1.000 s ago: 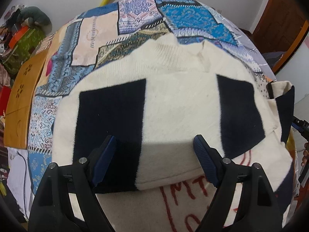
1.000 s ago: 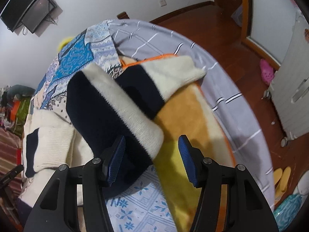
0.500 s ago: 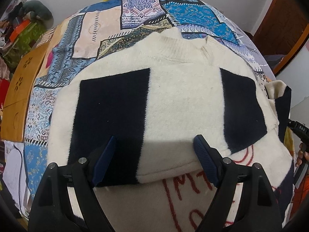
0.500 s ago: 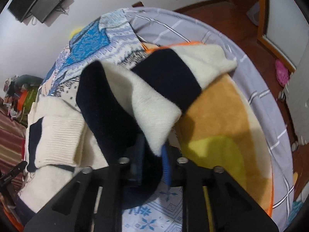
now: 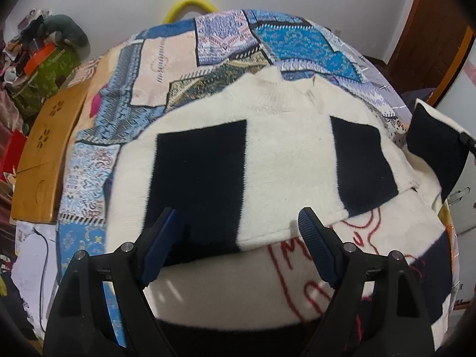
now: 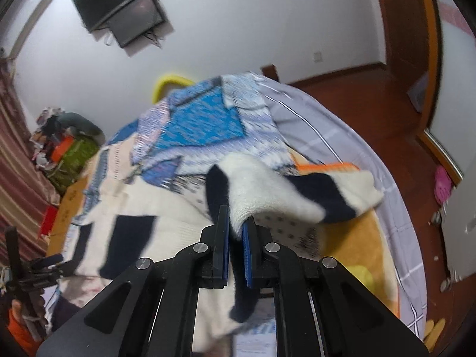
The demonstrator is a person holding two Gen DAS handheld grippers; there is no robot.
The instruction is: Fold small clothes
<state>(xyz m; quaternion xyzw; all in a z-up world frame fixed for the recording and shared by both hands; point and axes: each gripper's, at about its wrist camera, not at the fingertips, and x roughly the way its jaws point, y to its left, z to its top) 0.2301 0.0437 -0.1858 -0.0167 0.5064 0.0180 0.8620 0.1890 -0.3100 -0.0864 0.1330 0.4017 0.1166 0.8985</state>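
Right tongs (image 6: pixel 236 232) pinch sleeve (image 6: pixel 285 190), its clamped edge hidden.

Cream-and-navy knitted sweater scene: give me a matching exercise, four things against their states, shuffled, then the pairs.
Things:
1. left gripper
2. right gripper
3. cream-and-navy knitted sweater's sleeve
4. yellow curved tube

States:
A. pinched and lifted off the patchwork bedspread
B. open above the sweater body
C. behind the bed's far edge
D. shut on fabric

Pairs: 1-B, 2-D, 3-A, 4-C
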